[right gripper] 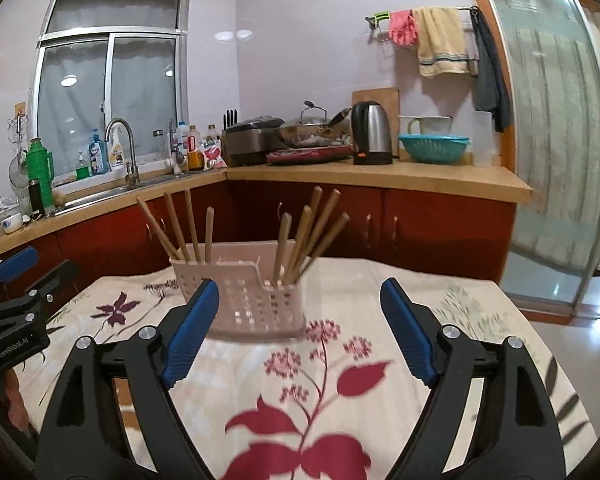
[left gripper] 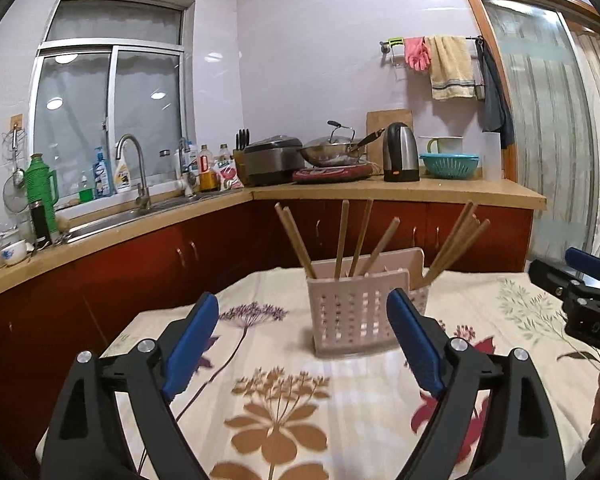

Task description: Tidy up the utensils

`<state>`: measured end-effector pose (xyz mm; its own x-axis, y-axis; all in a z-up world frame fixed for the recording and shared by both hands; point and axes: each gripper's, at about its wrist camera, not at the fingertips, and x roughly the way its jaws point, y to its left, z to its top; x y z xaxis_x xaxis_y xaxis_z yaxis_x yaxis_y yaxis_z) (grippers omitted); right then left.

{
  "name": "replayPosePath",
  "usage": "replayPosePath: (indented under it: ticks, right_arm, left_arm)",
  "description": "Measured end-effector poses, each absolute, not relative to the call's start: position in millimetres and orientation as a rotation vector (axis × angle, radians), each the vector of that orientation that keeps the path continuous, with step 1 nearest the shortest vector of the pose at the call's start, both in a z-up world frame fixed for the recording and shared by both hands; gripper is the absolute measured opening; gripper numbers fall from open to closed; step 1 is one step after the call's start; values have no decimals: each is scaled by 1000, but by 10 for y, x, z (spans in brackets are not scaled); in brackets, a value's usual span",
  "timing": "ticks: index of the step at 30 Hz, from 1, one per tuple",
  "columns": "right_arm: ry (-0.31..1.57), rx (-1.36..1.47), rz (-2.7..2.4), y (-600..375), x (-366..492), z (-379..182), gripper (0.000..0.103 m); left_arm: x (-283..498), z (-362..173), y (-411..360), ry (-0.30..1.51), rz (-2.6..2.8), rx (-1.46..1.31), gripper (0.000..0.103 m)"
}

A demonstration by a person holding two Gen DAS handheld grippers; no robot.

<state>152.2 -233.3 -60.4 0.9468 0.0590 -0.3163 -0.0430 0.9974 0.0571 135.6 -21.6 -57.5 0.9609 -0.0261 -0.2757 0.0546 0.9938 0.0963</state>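
Observation:
A pale pink perforated utensil holder stands upright on the floral tablecloth; it also shows in the right wrist view. Several wooden chopsticks lean out of its two compartments, also seen from the right. My left gripper is open and empty, a short way in front of the holder. My right gripper is open and empty, in front of the holder on the other side. Each gripper shows at the edge of the other's view, the right one and the left one.
A wooden counter runs behind the table with a sink, bottles, a rice cooker, a wok, a kettle and a teal colander. A glass sliding door is at the right.

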Motion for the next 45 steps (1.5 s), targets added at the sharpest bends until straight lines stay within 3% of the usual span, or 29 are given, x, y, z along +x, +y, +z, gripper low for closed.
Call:
replayPosePath:
  ticks: [23,45]
  right_arm:
    - [212,28,2,-2313,429,-35,91]
    - [179,16,9,-2270,292,68,91]
  left_arm:
    - [309,-138,-73,169,-28,71,86]
    - [186,-76,-61,148,-23,68,86]
